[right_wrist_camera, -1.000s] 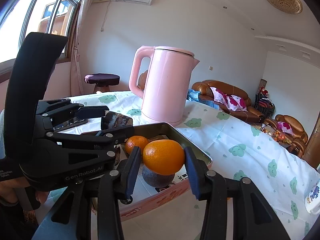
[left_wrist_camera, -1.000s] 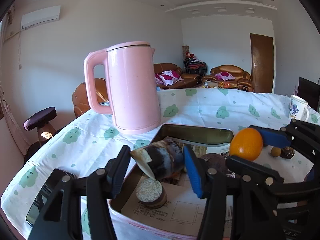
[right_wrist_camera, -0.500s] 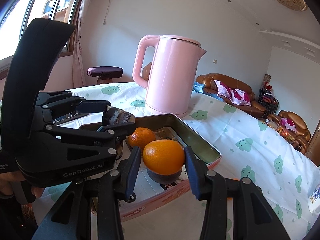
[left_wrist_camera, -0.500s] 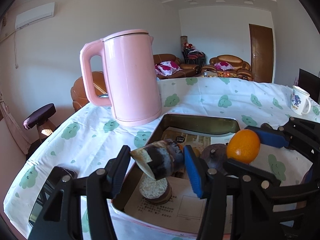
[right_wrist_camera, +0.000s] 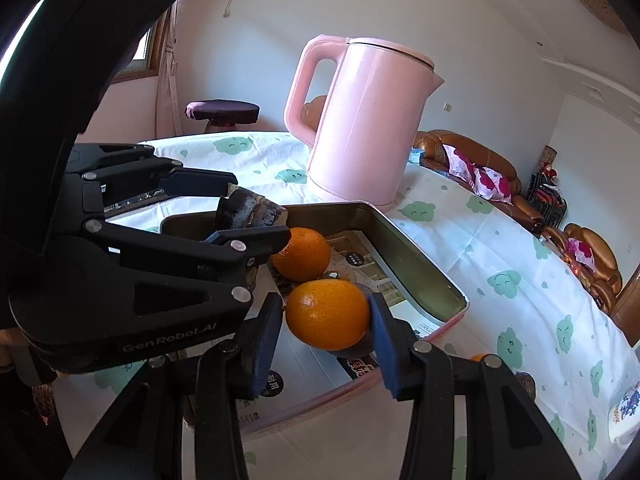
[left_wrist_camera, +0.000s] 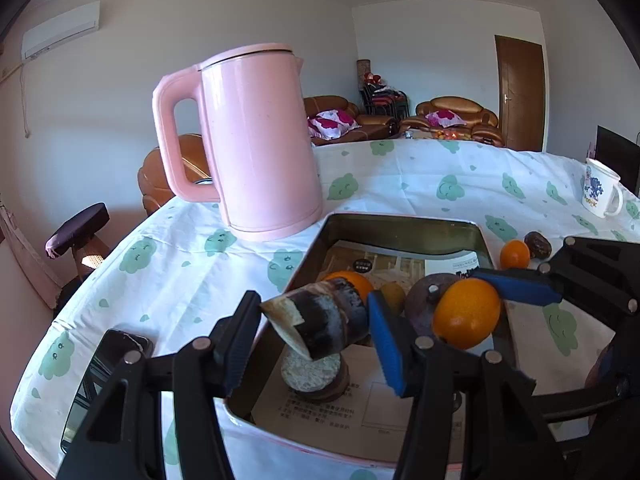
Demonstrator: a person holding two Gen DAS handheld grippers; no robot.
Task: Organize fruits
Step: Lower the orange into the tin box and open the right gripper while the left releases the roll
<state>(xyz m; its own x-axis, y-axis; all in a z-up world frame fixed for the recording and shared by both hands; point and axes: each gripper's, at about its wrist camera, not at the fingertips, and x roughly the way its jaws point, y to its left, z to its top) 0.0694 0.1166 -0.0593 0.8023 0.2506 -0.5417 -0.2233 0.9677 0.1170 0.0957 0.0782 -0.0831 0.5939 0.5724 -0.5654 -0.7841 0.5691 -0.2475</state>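
Note:
My left gripper is shut on a dark sugarcane piece and holds it above the near left part of the metal tray. My right gripper is shut on an orange above the tray's near right side; this orange also shows in the left wrist view. In the tray lie another sugarcane piece, an orange, a small yellow fruit and a dark round fruit.
A pink kettle stands just behind the tray. A small orange fruit and a dark fruit lie on the tablecloth right of the tray. A mug stands at the far right. A phone lies at the left edge.
Both grippers have dropped lower and moved forward over the tray with their fruit still held. More of the tray's inside and the orange in it have come into view.

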